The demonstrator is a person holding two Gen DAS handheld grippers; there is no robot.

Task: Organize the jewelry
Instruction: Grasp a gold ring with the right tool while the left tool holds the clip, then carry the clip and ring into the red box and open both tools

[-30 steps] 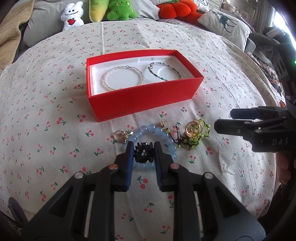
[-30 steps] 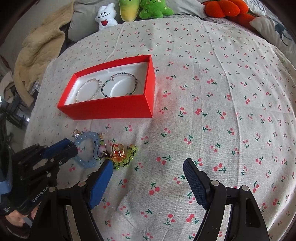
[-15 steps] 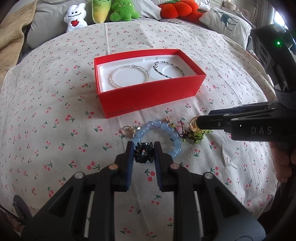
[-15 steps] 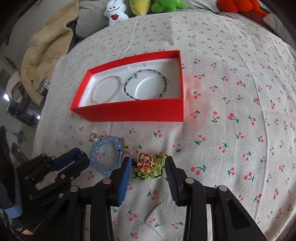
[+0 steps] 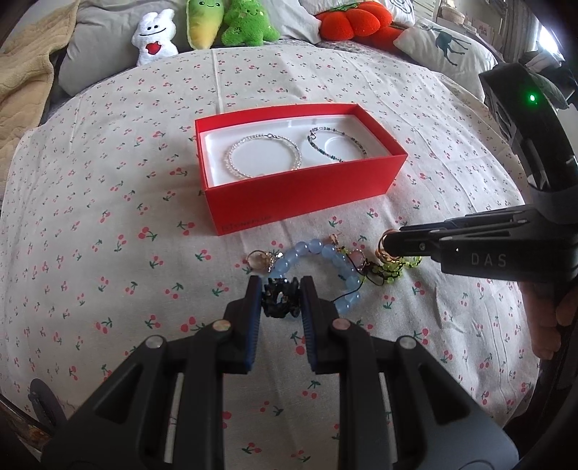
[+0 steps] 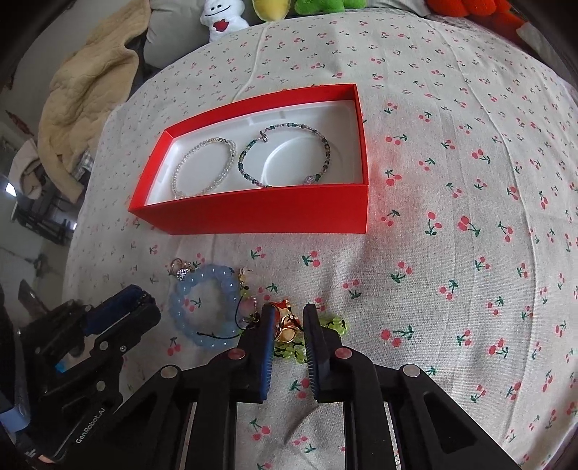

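My left gripper (image 5: 279, 283) is shut on a small black beaded piece (image 5: 280, 302) just above the cherry-print cloth. Right beside it lie a pale blue bead bracelet (image 5: 325, 251) (image 6: 180, 307) and a small round charm (image 5: 258, 258). My right gripper (image 6: 288, 311) is closing, with a gold ring ornament (image 6: 287, 325) between its pads and both pads touching it. The ornament rests on a green bead bracelet (image 6: 336, 323). Behind stands the red box (image 5: 303, 202) (image 6: 253, 213), which holds a clear bead bracelet (image 6: 177, 177) and a dark green one (image 6: 241, 162).
Plush toys (image 5: 155, 34) and pillows (image 5: 444, 47) line the far edge of the bed, and a beige blanket (image 6: 83, 94) hangs at the left. A hand (image 5: 549, 325) holds the right gripper's handle. Bare cloth (image 6: 469, 253) spreads to the right of the box.
The right gripper moved left over the gold ornament, and its jaws narrowed from wide apart to either side of it. The left gripper kept still with the black piece.
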